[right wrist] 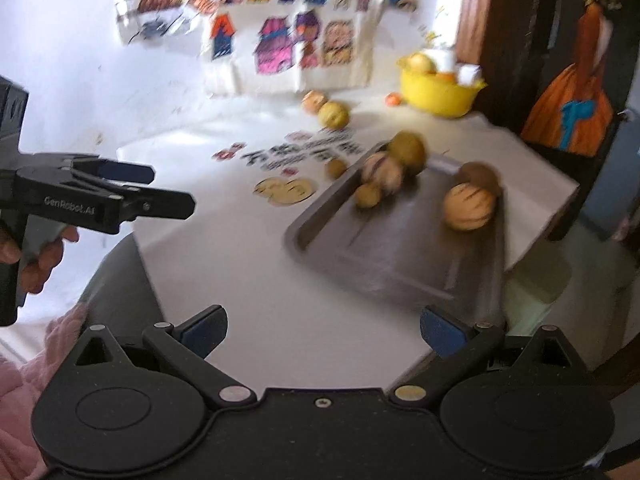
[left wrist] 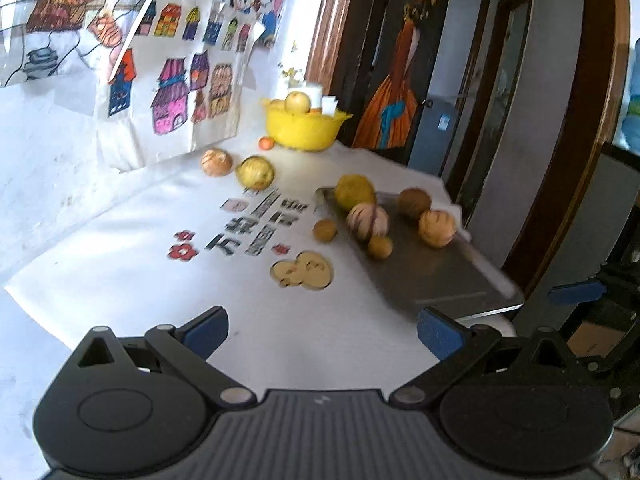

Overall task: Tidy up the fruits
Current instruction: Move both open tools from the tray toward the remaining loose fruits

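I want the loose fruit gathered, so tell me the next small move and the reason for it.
Probably reach the open left tongs forward to the small brownish-yellow round fruit lying on the white tablecloth just beside the grey metal tray. Both tongs are empty, that fruit looks the nearest loose one, and the tray already holds several fruits.

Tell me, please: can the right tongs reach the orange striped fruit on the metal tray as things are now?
Probably yes. The right tongs are open and empty, and the orange striped fruit lies ahead on the metal tray with bare tray floor in front of it. The brown fruit sits just behind it, so the approach from the front looks free.
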Demonstrator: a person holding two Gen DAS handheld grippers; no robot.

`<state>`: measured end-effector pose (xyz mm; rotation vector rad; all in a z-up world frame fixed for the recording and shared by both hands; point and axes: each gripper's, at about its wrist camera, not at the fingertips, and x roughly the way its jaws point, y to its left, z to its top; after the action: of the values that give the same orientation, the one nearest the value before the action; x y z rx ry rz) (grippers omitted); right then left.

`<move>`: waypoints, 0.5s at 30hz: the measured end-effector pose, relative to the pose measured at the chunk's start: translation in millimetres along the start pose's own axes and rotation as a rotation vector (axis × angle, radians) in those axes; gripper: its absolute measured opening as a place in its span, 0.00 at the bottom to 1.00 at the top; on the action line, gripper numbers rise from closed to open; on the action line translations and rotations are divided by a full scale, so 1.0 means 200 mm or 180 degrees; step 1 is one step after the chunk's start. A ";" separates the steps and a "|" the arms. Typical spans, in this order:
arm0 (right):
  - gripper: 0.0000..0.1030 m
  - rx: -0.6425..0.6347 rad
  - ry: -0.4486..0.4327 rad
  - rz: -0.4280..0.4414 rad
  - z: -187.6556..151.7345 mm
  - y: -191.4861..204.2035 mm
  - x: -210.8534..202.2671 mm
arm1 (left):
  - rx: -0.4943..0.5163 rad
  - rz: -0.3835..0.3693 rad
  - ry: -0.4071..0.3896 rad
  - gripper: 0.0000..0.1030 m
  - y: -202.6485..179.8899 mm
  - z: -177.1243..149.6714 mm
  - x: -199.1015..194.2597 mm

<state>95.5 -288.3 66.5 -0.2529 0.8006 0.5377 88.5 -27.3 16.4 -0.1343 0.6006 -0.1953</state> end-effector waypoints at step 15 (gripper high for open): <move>0.99 -0.0735 0.0132 0.0113 0.28 0.01 0.20 | 0.0107 0.0349 0.0246 0.99 0.19 0.05 0.09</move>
<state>152.8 -249.3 74.8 -0.4645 0.7845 0.6610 114.7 5.7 7.5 -0.0612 0.6795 -0.1047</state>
